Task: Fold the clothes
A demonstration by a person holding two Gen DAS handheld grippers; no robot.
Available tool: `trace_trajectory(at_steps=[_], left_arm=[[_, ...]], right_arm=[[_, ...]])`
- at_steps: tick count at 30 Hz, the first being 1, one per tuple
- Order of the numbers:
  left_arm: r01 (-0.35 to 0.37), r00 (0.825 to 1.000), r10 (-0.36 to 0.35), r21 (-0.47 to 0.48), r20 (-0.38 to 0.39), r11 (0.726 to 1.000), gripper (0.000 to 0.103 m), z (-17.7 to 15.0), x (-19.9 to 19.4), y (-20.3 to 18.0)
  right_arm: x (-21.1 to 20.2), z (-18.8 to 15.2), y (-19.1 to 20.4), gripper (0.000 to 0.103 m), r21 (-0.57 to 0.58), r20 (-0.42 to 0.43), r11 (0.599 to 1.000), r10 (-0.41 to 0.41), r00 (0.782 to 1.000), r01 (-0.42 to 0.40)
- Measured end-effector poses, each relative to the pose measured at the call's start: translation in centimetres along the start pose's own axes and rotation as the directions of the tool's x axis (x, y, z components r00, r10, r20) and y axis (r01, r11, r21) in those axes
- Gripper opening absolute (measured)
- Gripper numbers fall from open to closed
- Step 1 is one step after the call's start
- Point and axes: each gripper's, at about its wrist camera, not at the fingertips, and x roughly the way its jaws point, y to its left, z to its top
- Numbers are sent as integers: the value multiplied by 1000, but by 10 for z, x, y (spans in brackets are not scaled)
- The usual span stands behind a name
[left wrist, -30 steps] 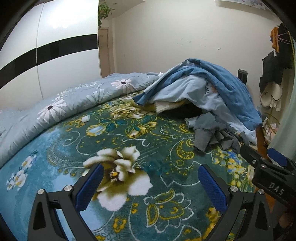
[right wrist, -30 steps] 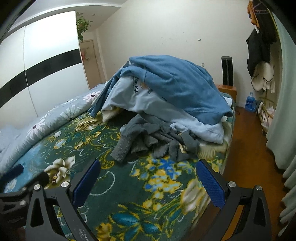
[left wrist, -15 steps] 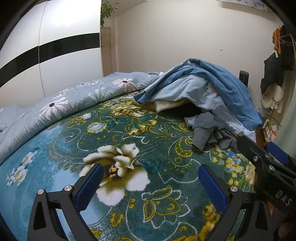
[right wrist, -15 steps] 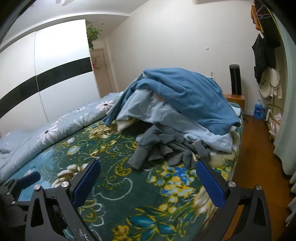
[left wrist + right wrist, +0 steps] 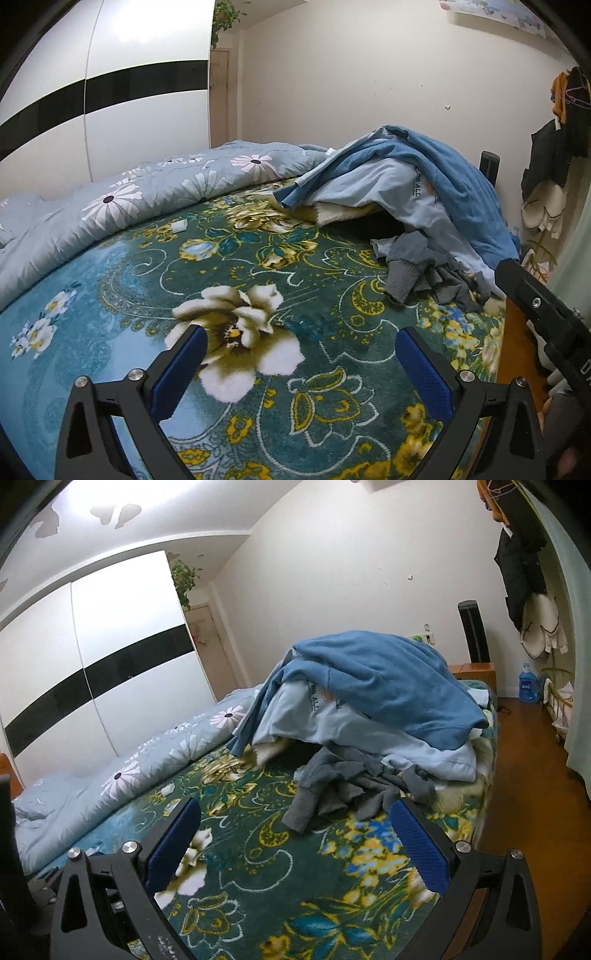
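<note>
A heap of clothes lies at the far right of the bed: a dark blue garment (image 5: 454, 173) (image 5: 388, 679) on top, a light blue printed shirt (image 5: 406, 192) (image 5: 314, 723) under it, and a crumpled grey garment (image 5: 417, 266) (image 5: 343, 782) at the heap's near foot. My left gripper (image 5: 301, 365) is open and empty above the floral blanket, well short of the heap. My right gripper (image 5: 295, 838) is open and empty, closer to the grey garment but apart from it. The right gripper's body shows at the right edge of the left wrist view (image 5: 546, 325).
The bed carries a teal floral blanket (image 5: 184, 295) (image 5: 266, 849). A pale blue daisy duvet (image 5: 122, 206) (image 5: 110, 786) is bunched along its left side. A white wardrobe (image 5: 103, 664) stands left. Wooden floor (image 5: 524, 775), a nightstand (image 5: 476, 670) and hanging clothes (image 5: 524, 572) are on the right.
Both grippers have tilted upward and drawn back a little, so more wall and ceiling shows. Both stay open and empty. The clothes have not moved.
</note>
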Motion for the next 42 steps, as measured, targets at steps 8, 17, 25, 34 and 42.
trace_trajectory(at_steps=[8, 17, 25, 34, 42], left_arm=[[-8, 1000, 8, 25, 2, 1000, 103, -1, 1, -2], [19, 1000, -19, 16, -10, 1000, 103, -2, 6, 7], [47, 999, -47, -17, -18, 999, 103, 1, 8, 23], [40, 999, -40, -54, -6, 998, 103, 2, -1, 52], [17, 998, -9, -147, 58, 989, 103, 3, -21, 98]], right_arm=[[10, -1, -1, 103, 39, -21, 999, -35, 999, 35], [21, -6, 7, 103, 51, -55, 998, -22, 998, 25], [32, -12, 23, 103, 14, -51, 999, -28, 998, 29], [42, -15, 33, 103, -1, -69, 1000, -26, 997, 26], [45, 12, 33, 103, -104, 6, 992, -73, 997, 73]])
